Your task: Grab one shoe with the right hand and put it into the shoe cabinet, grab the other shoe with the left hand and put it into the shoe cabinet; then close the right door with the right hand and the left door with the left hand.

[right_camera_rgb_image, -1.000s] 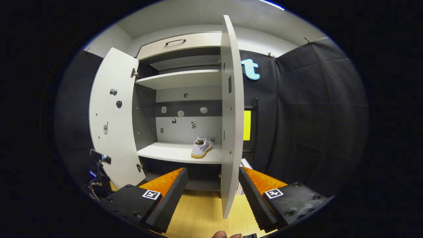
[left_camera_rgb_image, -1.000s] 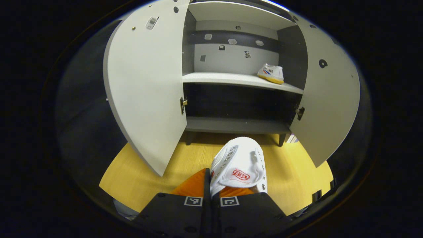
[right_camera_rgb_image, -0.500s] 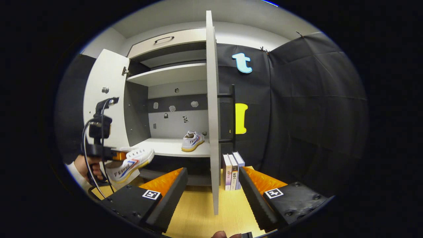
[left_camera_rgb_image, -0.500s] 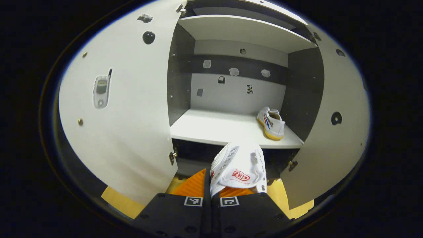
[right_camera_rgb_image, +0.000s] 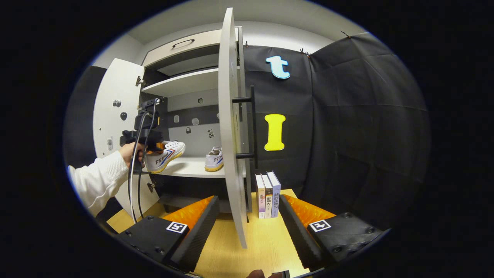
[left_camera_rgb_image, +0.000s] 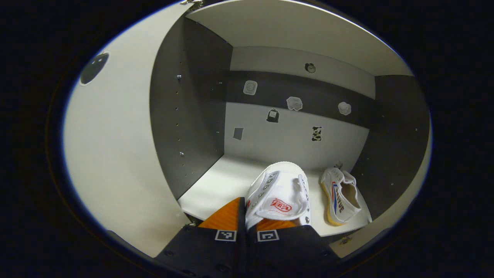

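The shoe cabinet [right_camera_rgb_image: 185,83] is standing with both doors open. The left door [right_camera_rgb_image: 115,116] is swung wide to the side, and the right door [right_camera_rgb_image: 230,127] is showing its edge to the right gripper view, with a dark bar handle [right_camera_rgb_image: 251,127] on its outer face. Inside, the middle shelf [left_camera_rgb_image: 220,185] is lying pale between grey side walls.

On the floor just beside the right door, three books [right_camera_rgb_image: 267,195] are standing upright.

One white shoe [left_camera_rgb_image: 341,195] is resting on the right part of the shelf, near the side wall. The other shoe [left_camera_rgb_image: 279,193] is hanging above the front part of the shelf, to the left of the first one and apart from it.

The left gripper [left_camera_rgb_image: 247,224] is keeping its fingers clamped on the heel end of this second shoe. In the right gripper view a hand [right_camera_rgb_image: 129,152] in a white sleeve [right_camera_rgb_image: 94,181] is holding that gripper at the cabinet opening.

The right gripper [right_camera_rgb_image: 249,220] is standing with its fingers wide apart, one on each side of the lower edge of the right door, not touching it.
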`<state>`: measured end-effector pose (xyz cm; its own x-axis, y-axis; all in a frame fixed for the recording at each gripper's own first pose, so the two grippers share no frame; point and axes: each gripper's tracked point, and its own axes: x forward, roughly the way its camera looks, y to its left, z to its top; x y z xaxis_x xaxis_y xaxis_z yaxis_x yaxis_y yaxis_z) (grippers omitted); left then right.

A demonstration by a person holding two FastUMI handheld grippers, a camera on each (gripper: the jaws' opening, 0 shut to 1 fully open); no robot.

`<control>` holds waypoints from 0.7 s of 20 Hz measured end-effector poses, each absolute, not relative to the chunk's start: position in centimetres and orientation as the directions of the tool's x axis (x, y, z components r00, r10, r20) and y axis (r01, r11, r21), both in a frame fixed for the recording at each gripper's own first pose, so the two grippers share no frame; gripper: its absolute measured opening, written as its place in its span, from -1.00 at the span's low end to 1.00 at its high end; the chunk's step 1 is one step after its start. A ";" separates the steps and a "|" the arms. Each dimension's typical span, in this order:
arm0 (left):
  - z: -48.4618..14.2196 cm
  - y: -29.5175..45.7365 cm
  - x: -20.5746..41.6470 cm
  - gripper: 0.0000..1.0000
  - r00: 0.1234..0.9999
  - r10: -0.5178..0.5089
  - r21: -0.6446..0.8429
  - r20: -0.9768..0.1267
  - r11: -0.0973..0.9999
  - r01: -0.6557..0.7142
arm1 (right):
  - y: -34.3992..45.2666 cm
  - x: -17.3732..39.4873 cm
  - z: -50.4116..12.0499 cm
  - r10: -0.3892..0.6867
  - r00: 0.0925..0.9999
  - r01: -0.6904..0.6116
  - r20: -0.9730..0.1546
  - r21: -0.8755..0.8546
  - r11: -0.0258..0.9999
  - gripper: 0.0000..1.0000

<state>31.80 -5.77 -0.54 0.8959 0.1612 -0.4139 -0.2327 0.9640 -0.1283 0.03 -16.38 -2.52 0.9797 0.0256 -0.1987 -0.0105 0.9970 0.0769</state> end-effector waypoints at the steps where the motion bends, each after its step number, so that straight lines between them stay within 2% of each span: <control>1: -0.6 -5.5 33.3 -0.90 0.891 0.178 -0.099 -0.418 0.966 -0.240 | -16.9 0.1 -2.5 0.019 0.980 -0.004 -0.198 0.075 0.997 0.96; 8: -3.9 -4.7 41.7 -0.90 0.841 0.221 -0.051 -0.493 0.958 -0.282 | -20.9 0.0 -2.5 -0.075 0.977 0.083 -0.199 0.032 0.996 0.96; 14: -6.4 -4.9 43.5 -0.89 0.812 0.234 -0.038 -0.534 0.953 -0.299 | -23.2 -0.3 -2.4 -0.146 0.969 0.153 -0.199 0.018 0.988 0.96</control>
